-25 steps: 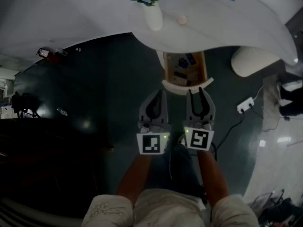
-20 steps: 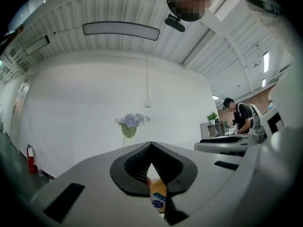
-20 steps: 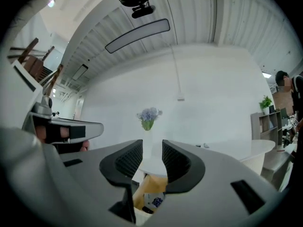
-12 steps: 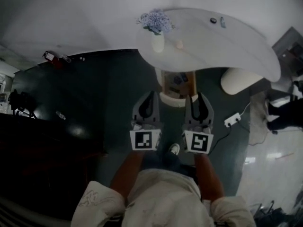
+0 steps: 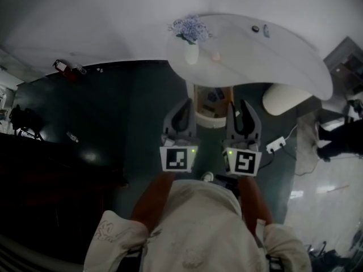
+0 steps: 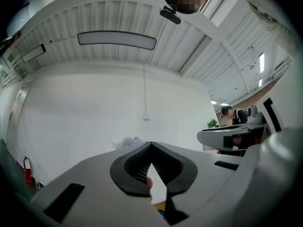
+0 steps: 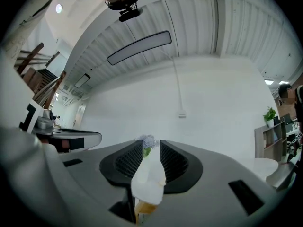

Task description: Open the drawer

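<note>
Left tool (image 5: 185, 102), closed and empty, and right tool (image 5: 238, 104), open and empty, are on the near side of the open drawer (image 5: 209, 119) beneath the white tabletop (image 5: 272, 55).

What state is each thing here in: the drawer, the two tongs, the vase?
drawer, open, pulled out from under the table
left tongs, shut, holding nothing
right tongs, open, holding nothing
vase, upright on the table, holding flowers

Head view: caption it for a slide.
Open drawer ahead; left gripper and right gripper held side by side.
</note>
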Motion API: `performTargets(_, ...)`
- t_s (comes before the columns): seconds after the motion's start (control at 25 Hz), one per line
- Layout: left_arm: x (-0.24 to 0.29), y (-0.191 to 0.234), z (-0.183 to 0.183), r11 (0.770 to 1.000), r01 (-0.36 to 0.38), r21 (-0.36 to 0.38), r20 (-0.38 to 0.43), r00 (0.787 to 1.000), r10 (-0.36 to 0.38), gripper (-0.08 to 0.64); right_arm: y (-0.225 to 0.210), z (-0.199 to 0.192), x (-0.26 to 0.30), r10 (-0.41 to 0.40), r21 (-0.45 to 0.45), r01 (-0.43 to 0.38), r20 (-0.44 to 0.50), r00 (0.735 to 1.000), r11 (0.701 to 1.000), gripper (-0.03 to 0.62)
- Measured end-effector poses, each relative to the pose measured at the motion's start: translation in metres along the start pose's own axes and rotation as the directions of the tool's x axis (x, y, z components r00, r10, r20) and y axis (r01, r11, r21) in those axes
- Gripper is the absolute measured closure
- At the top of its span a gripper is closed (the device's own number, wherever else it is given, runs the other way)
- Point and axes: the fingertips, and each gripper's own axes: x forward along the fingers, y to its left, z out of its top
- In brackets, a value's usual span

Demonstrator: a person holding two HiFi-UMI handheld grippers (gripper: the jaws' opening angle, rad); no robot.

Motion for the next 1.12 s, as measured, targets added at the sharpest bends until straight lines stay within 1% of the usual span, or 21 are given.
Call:
performTargets(0.24,0.014,-0.003,0.004,1.0,0.015,-0.003,0.0,1.0,-0.015,0.565,-0.009,0.003,0.008,-0.011,-0.002,0.011,0.002,1.0,1.0,0.477)
performTargets(0.32,0.018,-0.004,0.004,1.0,0.022,-0.011,0.003,1.0,-0.022,0.565,-0.01,0.004,0.009,-0.015,-0.009,0.015,0.01,1.0,1.0,0.497)
performTargets(0.4,0.021,-0.005,0.005,1.0,0.027,-0.01,0.007,1.0,-0.027,0.565,-0.01,0.005,0.01,-0.013,-0.014,0.013,0.013,1.0,1.0,0.502)
performTargets(0.52,0.023,-0.007,0.006,0.999,0.036,-0.001,0.002,0.999,-0.036,0.565,-0.011,0.004,0.01,-0.019,-0.006,0.019,0.014,1.0,1.0,0.54)
performTargets(0.68,0.022,-0.01,0.009,0.999,0.042,-0.002,0.016,0.999,-0.042,0.565,-0.011,0.002,0.008,-0.028,0.003,0.028,0.009,1.0,1.0,0.584)
performTargets(0.84,0.02,-0.012,0.013,0.999,0.043,-0.008,0.032,0.999,-0.043,0.565,-0.007,0.002,0.007,-0.022,0.002,0.022,0.001,1.0,1.0,0.585)
performTargets(1.0,0.016,-0.012,0.014,0.999,0.052,0.01,0.032,0.998,-0.052,0.565,-0.004,0.003,0.005,-0.024,-0.005,0.024,0.0,1.0,1.0,0.586)
performTargets(1.12,0.014,-0.012,0.013,0.999,0.049,-0.006,0.027,0.998,-0.049,0.565,-0.004,0.002,0.004,-0.029,-0.011,0.029,-0.002,1.0,1.0,0.586)
